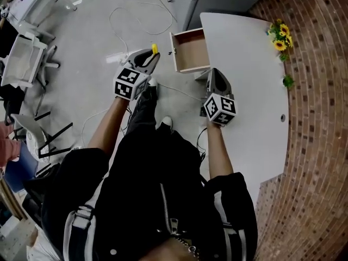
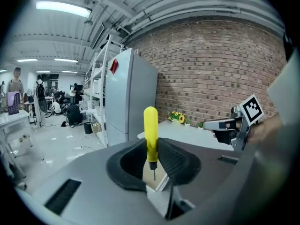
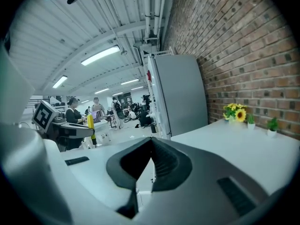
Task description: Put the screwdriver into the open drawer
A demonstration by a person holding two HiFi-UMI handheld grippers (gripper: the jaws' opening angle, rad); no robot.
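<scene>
A screwdriver with a yellow handle (image 2: 151, 129) stands upright between the jaws of my left gripper (image 2: 151, 150), which is shut on it, its thin metal shaft pointing down. In the head view the left gripper (image 1: 150, 57) hovers above the floor just left of the open wooden drawer (image 1: 191, 50), the yellow handle (image 1: 154, 49) poking out at its tip. The drawer looks empty and sticks out from the white table (image 1: 250, 80). My right gripper (image 1: 215, 74) hangs just below the drawer at the table's edge. It (image 3: 151, 143) is shut with nothing in it.
A grey fridge (image 2: 131, 97) stands by the brick wall (image 1: 315, 118). Yellow flowers (image 1: 280, 36) and a small green plant (image 1: 287, 81) sit at the table's far edge. Cables (image 1: 141, 15) lie on the floor. Chairs (image 1: 24, 58) stand at the left. People stand far back (image 3: 96, 108).
</scene>
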